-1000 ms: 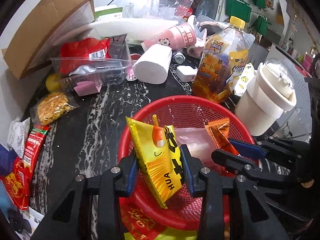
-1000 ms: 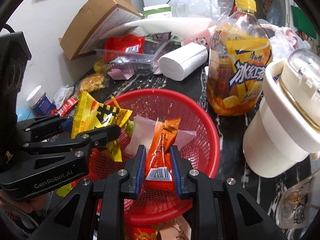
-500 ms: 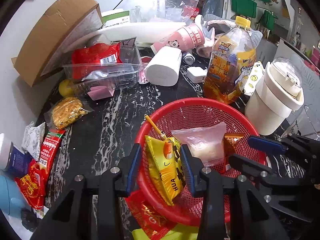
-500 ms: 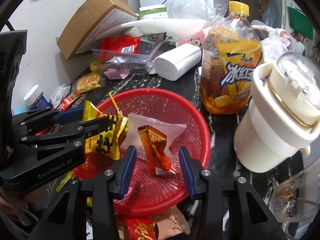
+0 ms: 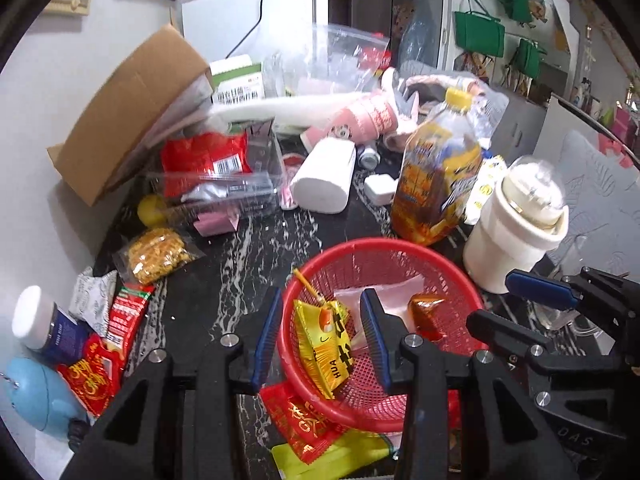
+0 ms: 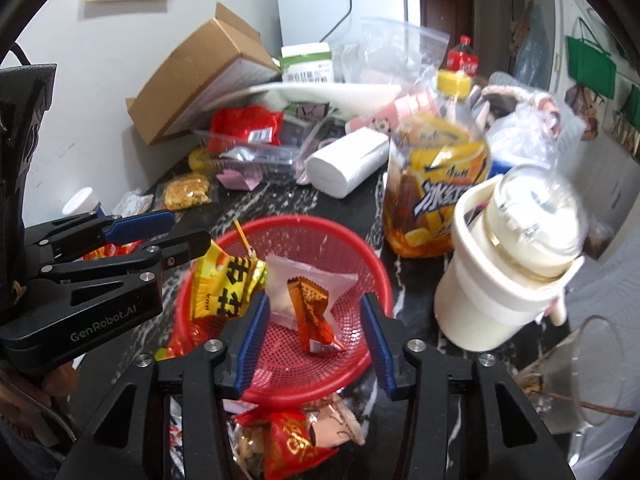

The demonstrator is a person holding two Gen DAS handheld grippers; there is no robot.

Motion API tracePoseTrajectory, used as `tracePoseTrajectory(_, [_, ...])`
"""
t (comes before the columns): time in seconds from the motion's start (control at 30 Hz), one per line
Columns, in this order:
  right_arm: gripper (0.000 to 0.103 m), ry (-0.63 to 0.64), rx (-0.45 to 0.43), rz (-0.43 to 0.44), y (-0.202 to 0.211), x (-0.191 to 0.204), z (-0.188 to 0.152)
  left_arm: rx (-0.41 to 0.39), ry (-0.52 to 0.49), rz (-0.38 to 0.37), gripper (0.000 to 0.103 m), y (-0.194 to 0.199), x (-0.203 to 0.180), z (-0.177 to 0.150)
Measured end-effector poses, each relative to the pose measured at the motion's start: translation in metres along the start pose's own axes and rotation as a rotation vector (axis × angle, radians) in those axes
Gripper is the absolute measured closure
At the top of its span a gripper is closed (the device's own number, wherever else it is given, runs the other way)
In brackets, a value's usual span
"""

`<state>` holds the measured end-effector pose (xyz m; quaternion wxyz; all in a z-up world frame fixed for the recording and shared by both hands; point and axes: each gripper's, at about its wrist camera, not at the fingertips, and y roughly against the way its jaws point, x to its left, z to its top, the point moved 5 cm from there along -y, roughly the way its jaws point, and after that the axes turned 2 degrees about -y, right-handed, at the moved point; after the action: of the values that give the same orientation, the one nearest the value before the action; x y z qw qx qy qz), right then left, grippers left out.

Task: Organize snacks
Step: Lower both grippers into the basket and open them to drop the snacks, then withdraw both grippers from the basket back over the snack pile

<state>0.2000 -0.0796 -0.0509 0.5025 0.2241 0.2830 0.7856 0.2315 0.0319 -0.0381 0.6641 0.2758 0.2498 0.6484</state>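
My left tongs (image 5: 320, 336) stand parted above the red basket (image 5: 400, 248), their pads clear of the yellow snack packet (image 5: 324, 344) lying at the basket's 9 o'clock side. My right tongs (image 6: 312, 336), jaws just opening, hover empty; the orange wafer packet (image 6: 312, 316) lies mid-basket on the dark marble table (image 5: 248, 256).
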Motion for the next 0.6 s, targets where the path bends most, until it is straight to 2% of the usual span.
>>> tracePoseTrajectory(0.03, [0.052,0.002,-0.011,-0.004,0.004,0.001,0.002,-0.008,-0.003,-0.001,0.063,0.005,0.0,0.002])
tracePoseTrajectory(0.1, [0.052,0.006,-0.03,-0.011,0.014,0.002,0.004,-0.023,-0.004,0.001,0.055,0.014,-0.001,0.005])
tracePoseTrajectory(0.17, [0.051,0.007,-0.044,-0.016,0.023,0.002,0.006,-0.053,0.0,0.001,0.041,0.026,-0.001,0.007])
tracePoseTrajectory(0.27, [0.046,0.016,-0.071,-0.031,0.038,0.004,0.008,-0.102,-0.004,0.007,0.033,0.047,-0.003,0.01])
tracePoseTrajectory(0.33, [0.043,0.022,-0.087,-0.042,0.047,0.006,0.009,-0.127,-0.009,0.009,0.032,0.061,-0.003,0.011])
tracePoseTrajectory(0.5, [0.02,0.033,-0.132,-0.056,0.073,0.013,0.007,-0.169,-0.027,0.005,0.031,0.092,-0.007,0.012])
tracePoseTrajectory(0.6, [0.014,0.044,-0.158,-0.065,0.091,0.019,0.005,-0.178,-0.036,-0.007,0.031,0.106,-0.01,0.01])
